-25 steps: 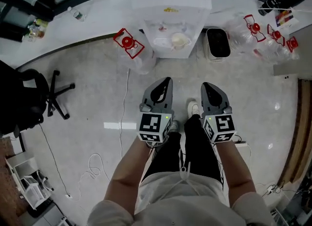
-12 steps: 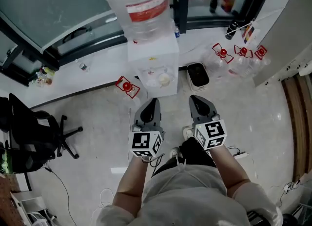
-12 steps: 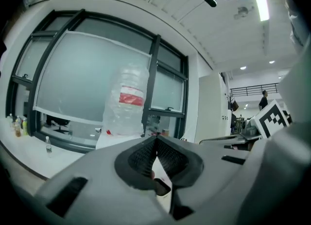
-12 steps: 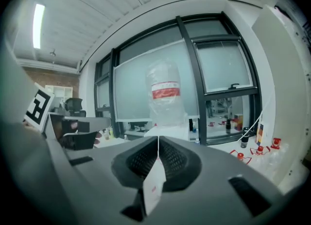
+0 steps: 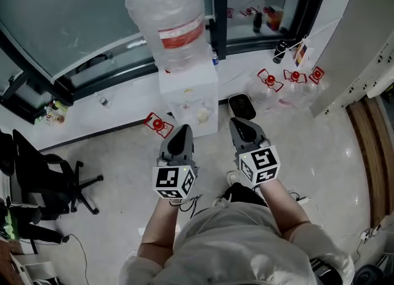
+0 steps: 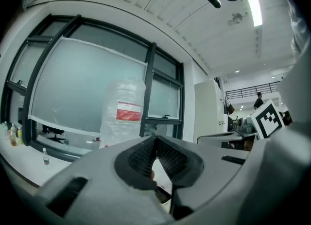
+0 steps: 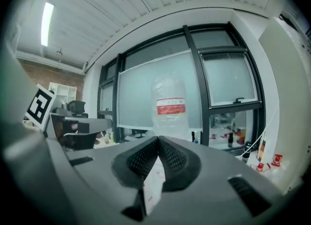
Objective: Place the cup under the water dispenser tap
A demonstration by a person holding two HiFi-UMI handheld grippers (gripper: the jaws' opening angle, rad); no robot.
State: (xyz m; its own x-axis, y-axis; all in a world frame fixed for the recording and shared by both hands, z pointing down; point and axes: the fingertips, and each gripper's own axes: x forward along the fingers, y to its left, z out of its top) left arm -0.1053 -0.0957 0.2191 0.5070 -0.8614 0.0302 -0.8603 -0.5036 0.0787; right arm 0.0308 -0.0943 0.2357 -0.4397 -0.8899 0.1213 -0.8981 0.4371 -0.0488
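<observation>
Approach step, no grasp yet: left tool (image 5: pixel 183 130) and right tool (image 5: pixel 237 123) both closed and empty, near the water dispenser (image 5: pixel 184 90), what looks like the cup (image 5: pixel 202 116) on its front ledge; next open one tool and reach for it

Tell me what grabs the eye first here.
The big clear water bottle with its red label stands upended on the white dispenser by the window, top centre of the head view. Below it in that view, the left gripper and right gripper sit side by side, both shut and empty, pointed at the dispenser. Clear jugs with red tops lie on the floor to its right.
</observation>
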